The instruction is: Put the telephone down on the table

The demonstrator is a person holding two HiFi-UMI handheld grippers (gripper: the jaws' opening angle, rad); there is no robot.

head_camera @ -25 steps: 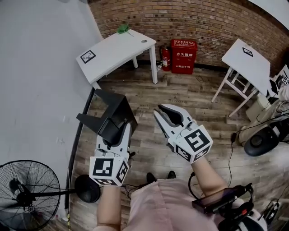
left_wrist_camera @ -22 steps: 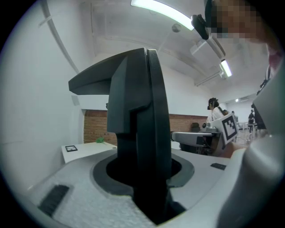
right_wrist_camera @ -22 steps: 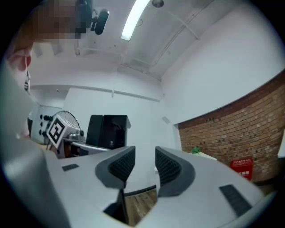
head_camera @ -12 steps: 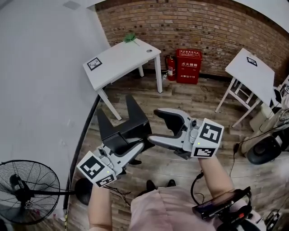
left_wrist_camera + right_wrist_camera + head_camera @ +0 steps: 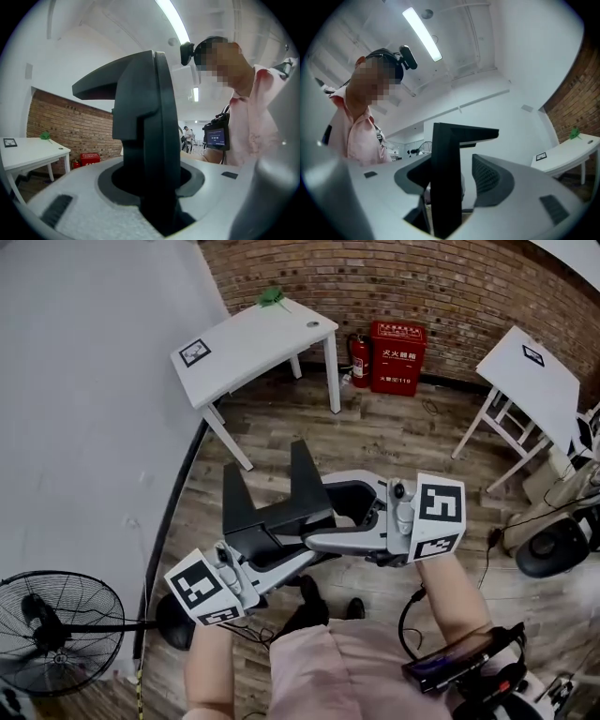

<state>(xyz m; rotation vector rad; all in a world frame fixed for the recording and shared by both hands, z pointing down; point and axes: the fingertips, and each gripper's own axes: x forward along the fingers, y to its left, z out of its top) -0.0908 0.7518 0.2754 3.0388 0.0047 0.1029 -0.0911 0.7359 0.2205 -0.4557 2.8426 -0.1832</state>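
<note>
The telephone (image 5: 272, 514) is a black angular handset held over the wooden floor in front of me. My left gripper (image 5: 281, 554) comes from the lower left and is shut on its lower part; in the left gripper view the telephone (image 5: 150, 126) stands upright, filling the gap between the jaws. My right gripper (image 5: 323, 512) reaches in from the right and straddles the telephone's other end. Its jaws have just been closing with the telephone (image 5: 445, 178) between them, but a gap still shows beside the right pad (image 5: 490, 180).
A white table (image 5: 253, 338) stands far ahead by the brick wall, with a red fire-extinguisher box (image 5: 398, 357) to its right. Another white table (image 5: 530, 371) is at the right edge. A floor fan (image 5: 52, 634) stands at lower left by the grey wall.
The left gripper swung the telephone rightward. The right gripper turned to point left, opened, and moved its jaws around the telephone's end, where before it was apart from it.
</note>
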